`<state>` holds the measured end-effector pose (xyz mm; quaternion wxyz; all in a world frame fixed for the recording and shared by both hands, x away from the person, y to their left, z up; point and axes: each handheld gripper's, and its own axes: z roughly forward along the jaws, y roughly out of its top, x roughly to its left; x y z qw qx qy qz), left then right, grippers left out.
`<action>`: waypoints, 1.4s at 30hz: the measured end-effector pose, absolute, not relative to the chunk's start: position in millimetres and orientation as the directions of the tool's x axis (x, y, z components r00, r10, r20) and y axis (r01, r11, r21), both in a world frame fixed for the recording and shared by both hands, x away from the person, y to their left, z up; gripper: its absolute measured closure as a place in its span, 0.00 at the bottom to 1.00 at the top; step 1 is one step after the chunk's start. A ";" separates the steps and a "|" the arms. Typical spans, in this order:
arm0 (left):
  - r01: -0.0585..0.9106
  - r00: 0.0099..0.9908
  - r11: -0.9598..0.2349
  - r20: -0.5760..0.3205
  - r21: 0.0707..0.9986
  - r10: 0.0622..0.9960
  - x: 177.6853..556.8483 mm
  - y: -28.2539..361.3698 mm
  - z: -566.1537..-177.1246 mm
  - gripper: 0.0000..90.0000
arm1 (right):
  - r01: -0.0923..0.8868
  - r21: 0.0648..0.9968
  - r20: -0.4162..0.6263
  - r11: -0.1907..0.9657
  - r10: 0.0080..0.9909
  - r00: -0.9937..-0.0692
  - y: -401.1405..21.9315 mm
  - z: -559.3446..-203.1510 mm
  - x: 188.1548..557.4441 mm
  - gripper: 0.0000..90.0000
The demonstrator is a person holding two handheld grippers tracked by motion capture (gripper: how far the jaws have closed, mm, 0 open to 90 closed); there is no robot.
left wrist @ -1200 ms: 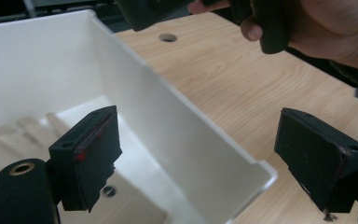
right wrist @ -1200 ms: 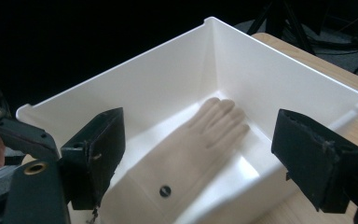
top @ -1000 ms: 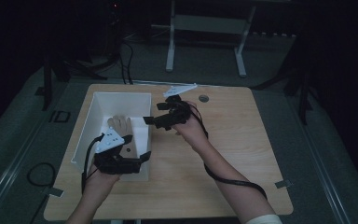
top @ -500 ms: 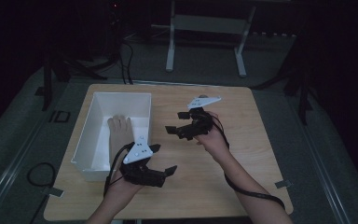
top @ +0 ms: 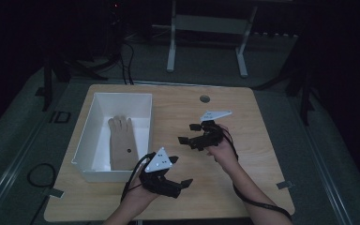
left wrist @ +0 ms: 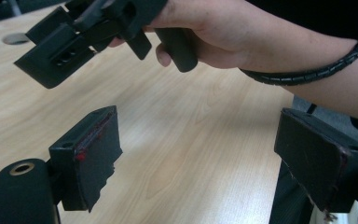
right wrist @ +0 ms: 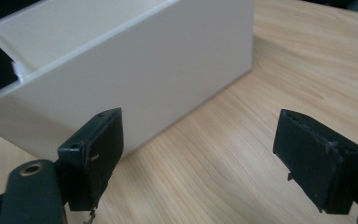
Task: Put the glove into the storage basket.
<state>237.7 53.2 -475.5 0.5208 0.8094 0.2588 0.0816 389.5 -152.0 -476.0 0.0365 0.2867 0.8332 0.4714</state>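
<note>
On the pale wooden bench (top: 243, 178), a tan fabric glove (top: 120, 145) lies flat, fingers toward 12 o'clock, inside an open white rectangular plastic bin (top: 90, 140) at the left half. Both tools hang clear of the bin, over bare wood.

Left tool (top: 180, 185): jaws wide apart, nothing between them; just off the bin's near right corner. Glove sits at about 10 o'clock from it, close by, behind the bin wall.

Right tool (top: 191, 134): jaws also spread wide, empty; its own view looks at the bin's outer wall (right wrist: 135, 79). Glove lies at roughly 9 o'clock from it, across the bin's right wall.

Judgement: the glove looks settled, so the step reads as withdrawal. Doing it well means keeping jaws open and lifted above the rim, and cables (top: 258, 201) away from the bin edge, so nothing drags the bin.
</note>
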 end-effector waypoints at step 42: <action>0.378 0.858 -0.398 -0.155 0.836 0.490 259.1 29.2 -570.8 0.16 | 0.419 0.788 0.144 0.451 0.528 -0.837 -222.9 -565.1 348.4 0.16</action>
